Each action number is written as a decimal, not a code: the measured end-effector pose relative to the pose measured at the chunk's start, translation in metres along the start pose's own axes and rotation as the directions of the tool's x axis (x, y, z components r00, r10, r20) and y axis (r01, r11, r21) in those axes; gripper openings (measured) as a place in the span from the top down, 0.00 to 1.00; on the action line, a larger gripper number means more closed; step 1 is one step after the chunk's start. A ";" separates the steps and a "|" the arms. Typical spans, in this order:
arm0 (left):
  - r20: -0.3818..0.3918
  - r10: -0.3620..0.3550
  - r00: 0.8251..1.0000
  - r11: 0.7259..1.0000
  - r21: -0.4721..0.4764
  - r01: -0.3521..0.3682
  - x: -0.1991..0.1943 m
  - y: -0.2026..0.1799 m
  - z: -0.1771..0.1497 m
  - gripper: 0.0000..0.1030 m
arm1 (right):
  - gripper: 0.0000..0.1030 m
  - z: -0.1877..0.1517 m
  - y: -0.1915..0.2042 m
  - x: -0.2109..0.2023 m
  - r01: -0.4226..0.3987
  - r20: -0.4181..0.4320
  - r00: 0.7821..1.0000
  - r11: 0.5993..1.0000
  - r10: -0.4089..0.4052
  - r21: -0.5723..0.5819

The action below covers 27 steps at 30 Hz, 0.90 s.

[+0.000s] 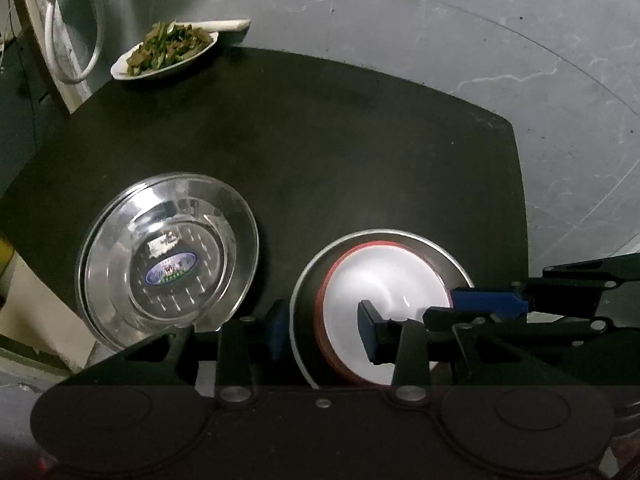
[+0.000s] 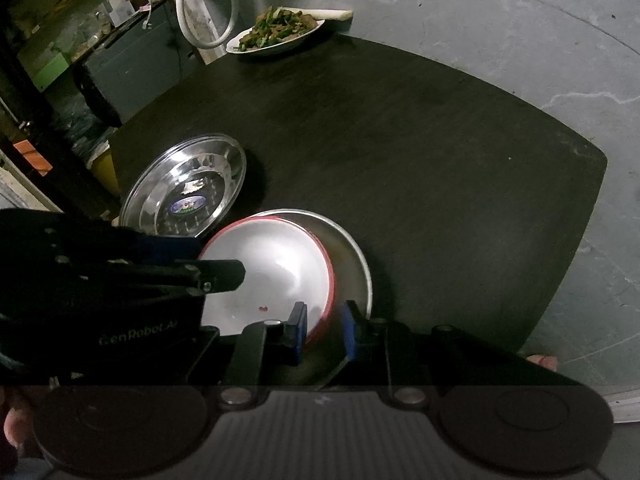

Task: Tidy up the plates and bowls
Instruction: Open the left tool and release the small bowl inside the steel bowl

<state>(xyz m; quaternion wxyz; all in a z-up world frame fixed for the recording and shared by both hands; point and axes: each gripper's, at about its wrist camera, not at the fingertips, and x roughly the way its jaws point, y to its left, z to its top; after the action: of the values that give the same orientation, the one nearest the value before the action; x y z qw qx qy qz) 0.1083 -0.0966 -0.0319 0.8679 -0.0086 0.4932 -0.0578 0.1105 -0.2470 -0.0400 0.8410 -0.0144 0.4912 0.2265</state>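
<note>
A white bowl with a red rim (image 1: 380, 292) (image 2: 272, 268) sits inside a steel plate (image 1: 444, 254) (image 2: 352, 260) near the front of the dark table. My left gripper (image 1: 324, 330) is open, its fingers astride the left rims of bowl and plate. My right gripper (image 2: 324, 332) straddles their right rims with a narrow gap; its blue pad shows in the left wrist view (image 1: 486, 300). A glass bowl (image 1: 180, 264) (image 2: 192, 196) rests in a second steel plate (image 1: 100, 240) (image 2: 140, 196) to the left.
A white dish of green vegetables (image 1: 166, 52) (image 2: 276, 32) stands at the table's far corner by a white stick. The dark table (image 1: 340, 140) (image 2: 420, 160) stands on a grey marbled floor. Shelves and clutter are at the left.
</note>
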 end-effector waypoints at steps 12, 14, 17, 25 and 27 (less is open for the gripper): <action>0.031 -0.021 0.999 0.998 -0.056 0.023 -0.004 0.018 -0.010 0.36 | 0.77 0.001 -0.002 -0.001 0.000 0.014 1.000 1.000 0.000 0.000; 0.040 -0.029 0.999 0.997 -0.069 0.031 -0.006 0.021 -0.012 0.34 | 0.74 0.001 -0.001 -0.002 -0.003 0.016 1.000 1.000 0.003 -0.001; 0.056 -0.048 0.997 0.995 -0.087 0.053 -0.011 0.027 -0.015 0.30 | 0.70 0.001 0.001 -0.004 -0.003 0.020 1.000 1.000 0.003 -0.009; 0.133 -0.114 0.985 0.961 -0.235 0.143 -0.025 0.057 -0.027 0.03 | 0.42 0.002 0.003 -0.021 0.020 0.071 0.997 0.999 -0.017 -0.036; 0.150 -0.120 0.981 0.950 -0.269 0.157 -0.028 0.064 -0.030 0.01 | 0.36 0.002 0.001 -0.026 0.012 0.078 0.997 0.999 -0.010 -0.030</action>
<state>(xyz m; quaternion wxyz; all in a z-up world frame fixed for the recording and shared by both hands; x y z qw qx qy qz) 0.0746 -0.0289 -0.0278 0.8824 -0.1697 0.4363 -0.0476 0.1008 -0.2549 -0.0171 0.8603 -0.0213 0.4545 0.2298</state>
